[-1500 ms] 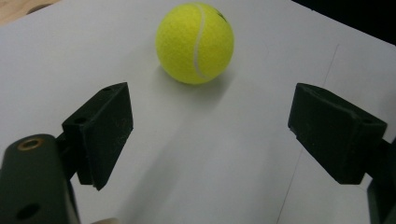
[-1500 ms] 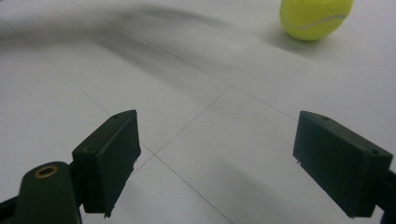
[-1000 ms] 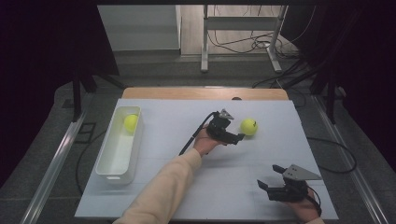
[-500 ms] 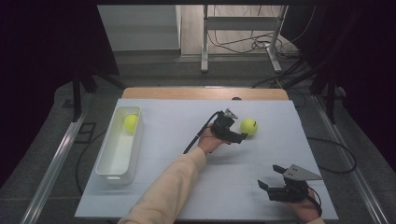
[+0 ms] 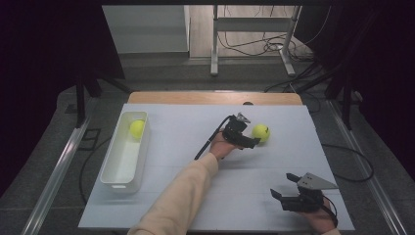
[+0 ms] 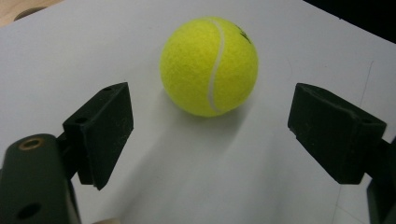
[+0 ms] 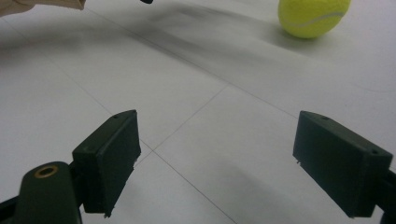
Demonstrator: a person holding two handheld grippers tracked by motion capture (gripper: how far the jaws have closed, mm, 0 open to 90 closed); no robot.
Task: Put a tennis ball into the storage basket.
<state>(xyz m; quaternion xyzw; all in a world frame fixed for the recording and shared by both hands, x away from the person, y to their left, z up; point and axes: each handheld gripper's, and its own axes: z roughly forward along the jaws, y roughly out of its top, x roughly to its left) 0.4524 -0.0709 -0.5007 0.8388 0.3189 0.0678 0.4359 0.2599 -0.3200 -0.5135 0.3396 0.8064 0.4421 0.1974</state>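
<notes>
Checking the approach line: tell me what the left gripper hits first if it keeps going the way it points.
Likely the tennis ball: it lies just ahead of the open left gripper, centred between the jaws, untouched.

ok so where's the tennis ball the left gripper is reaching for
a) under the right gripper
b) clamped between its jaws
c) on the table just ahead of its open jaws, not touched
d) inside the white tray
c: in the left gripper view the tennis ball rests on the white table just beyond the left gripper, whose jaws stand open with clear gaps on both sides of the ball.
</notes>
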